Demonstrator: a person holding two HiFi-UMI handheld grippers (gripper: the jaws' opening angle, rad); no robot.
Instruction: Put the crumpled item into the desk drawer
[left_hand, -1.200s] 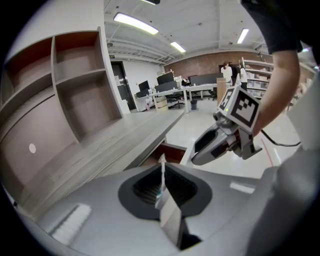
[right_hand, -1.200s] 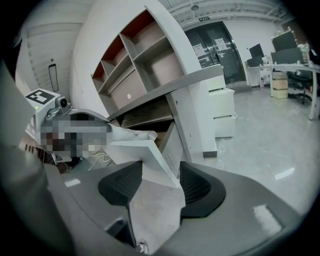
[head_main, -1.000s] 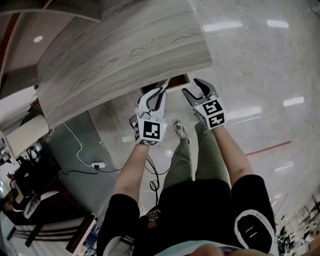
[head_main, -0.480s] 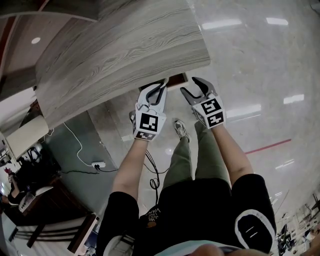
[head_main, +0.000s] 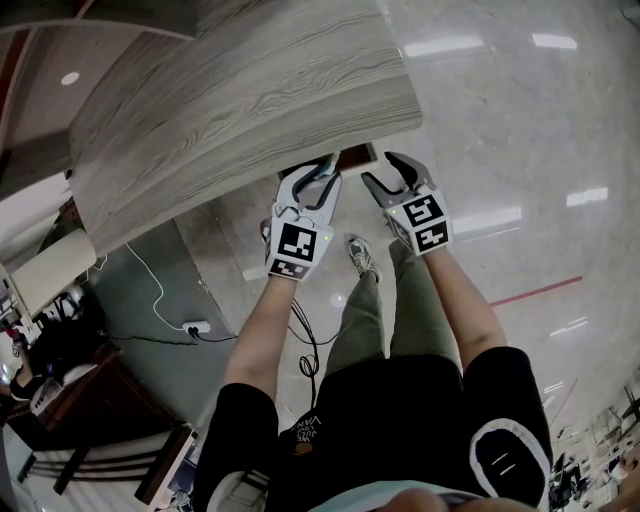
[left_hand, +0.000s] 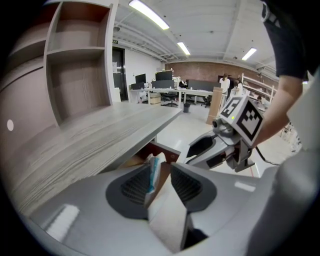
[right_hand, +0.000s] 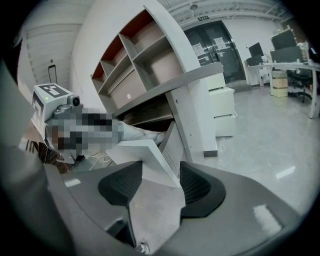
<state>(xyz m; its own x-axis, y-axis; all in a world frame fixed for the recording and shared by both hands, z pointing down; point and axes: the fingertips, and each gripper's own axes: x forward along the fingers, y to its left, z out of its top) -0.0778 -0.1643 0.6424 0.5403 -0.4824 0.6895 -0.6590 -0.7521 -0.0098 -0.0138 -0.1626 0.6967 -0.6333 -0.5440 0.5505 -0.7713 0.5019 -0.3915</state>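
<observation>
The open desk drawer (head_main: 357, 158) shows as a brown slot under the front edge of the grey wood-grain desk (head_main: 250, 100). My left gripper (head_main: 322, 178) reaches over it. In the left gripper view a crumpled white item with a blue-green edge (left_hand: 152, 175) stands between the jaws of my left gripper (left_hand: 161, 169), above the brown drawer (left_hand: 167, 151). It leans on the left pad and a gap shows at the right pad; the jaws are opening. My right gripper (head_main: 392, 172) hovers open just to the right, with the drawer's white front (right_hand: 145, 152) beyond its jaws.
Open shelves (left_hand: 75, 75) rise over the desk's back. A white drawer cabinet (right_hand: 220, 112) stands under the desk's far end. On the glossy floor lie a power strip with cable (head_main: 195, 328) and the person's shoe (head_main: 362, 262). Office desks stand far behind.
The left gripper has moved a little forward toward the drawer, and its jaws have parted slightly. The right gripper has barely moved.
</observation>
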